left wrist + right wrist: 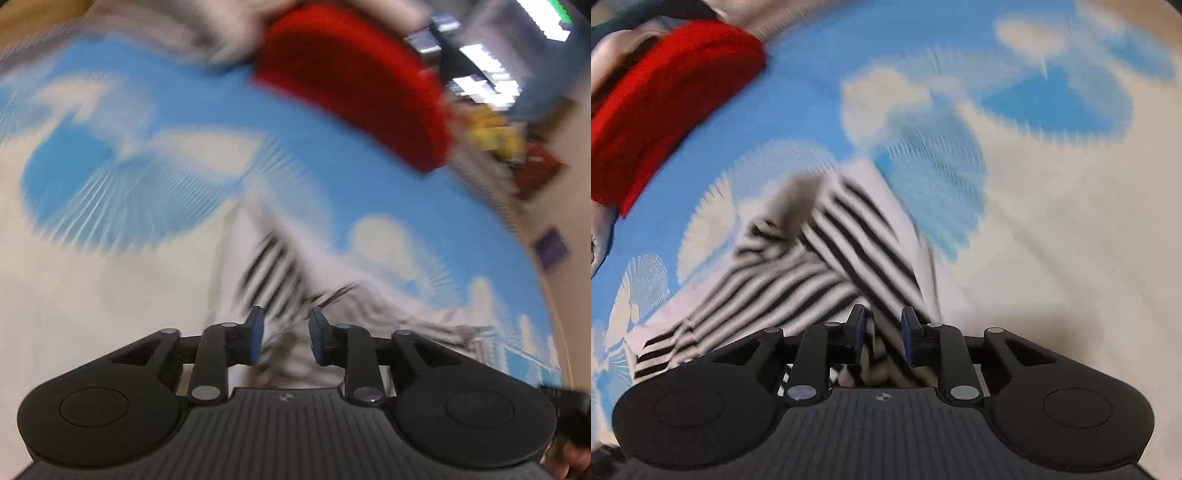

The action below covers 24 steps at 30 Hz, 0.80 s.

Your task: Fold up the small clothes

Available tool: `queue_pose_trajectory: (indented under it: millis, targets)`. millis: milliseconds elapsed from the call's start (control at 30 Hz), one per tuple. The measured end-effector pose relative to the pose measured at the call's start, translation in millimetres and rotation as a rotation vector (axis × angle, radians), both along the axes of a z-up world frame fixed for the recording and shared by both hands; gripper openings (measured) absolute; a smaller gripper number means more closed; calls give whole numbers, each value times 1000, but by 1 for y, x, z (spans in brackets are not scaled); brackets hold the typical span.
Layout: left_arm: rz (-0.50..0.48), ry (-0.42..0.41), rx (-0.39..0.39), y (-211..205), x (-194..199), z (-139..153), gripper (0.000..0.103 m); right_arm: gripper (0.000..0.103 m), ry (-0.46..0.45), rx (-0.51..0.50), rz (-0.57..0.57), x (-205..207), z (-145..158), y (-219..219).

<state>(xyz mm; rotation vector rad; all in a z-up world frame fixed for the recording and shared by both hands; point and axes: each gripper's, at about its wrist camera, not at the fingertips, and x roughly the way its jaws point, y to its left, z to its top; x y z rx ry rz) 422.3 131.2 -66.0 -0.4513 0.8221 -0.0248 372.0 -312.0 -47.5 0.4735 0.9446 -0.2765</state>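
Clearly mid-fold, judging by the heavy motion blur in both views.
Garment: a small black-and-white striped knit garment [827, 266] hangs bunched from both tools, above the cloth-covered surface, its pale inner side [295, 325] facing the left camera.
Left gripper [284, 338]: jaws narrow, with pale fabric running between the blue pads [256, 334].
Right gripper [881, 334]: jaws narrow too, pinching a striped edge.
Step in hand: I judge the piece is being carried or swung to lay one part over another; the blur hides how many folds are made.
Next move: it calls for lowering both held edges together onto the surface, keeping them level so the stripes line up, then letting go.
Other clothes: a folded red knit piece [665, 103] lies well apart, with grey fabric behind it.
Surface: a blue cloth printed with white clouds [184, 110], smooth where visible.
Room: ceiling lights [487, 62] and blurred clutter at the far right of the left view; nothing more can be made out.
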Motion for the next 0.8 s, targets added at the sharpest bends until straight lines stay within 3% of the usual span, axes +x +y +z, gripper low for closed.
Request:
queue_pose_trajectory:
  millis: [100, 167, 233, 300, 367, 433, 533, 633, 667, 700, 733, 800]
  targets:
    - [-122, -25, -62, -11, 5, -3, 30, 22, -130, 28, 88, -8, 17, 11]
    - [-176, 38, -103, -16, 11, -17, 32, 22, -170, 102, 210, -9, 17, 23]
    - [-203, 186, -59, -18, 18, -44, 32, 25, -109, 227, 306, -4, 1, 31]
    - [-172, 266, 7, -16, 18, -61, 15, 25, 17, 205, 294, 1, -19, 34]
    - [-184, 229, 7, -16, 17, -53, 18, 24, 170, 98, 257, 4, -44, 30]
    - [-233, 123, 32, -24, 11, -35, 30, 22, 159, 159, 207, 2, -48, 17]
    - [-322, 41, -18, -41, 3, -21, 34, 24, 95, 145, 225, -2, -31, 16]
    - [-348, 147, -41, -53, 4, -40, 35, 25, 71, 158, 210, -6, -25, 8]
    - [-337, 231, 15, -58, 6, -54, 35, 25, 102, 159, 193, -7, -30, 5]
    - [-309, 281, 64, -58, 5, -61, 23, 24, 139, 149, 179, -8, -36, 3]
    - [-275, 284, 71, -58, 2, -61, 19, 21, 161, 154, 179, -10, -38, 2]
    - [-224, 267, 45, -55, -3, -43, 22, 20, 145, 157, 182, -18, -33, -3]
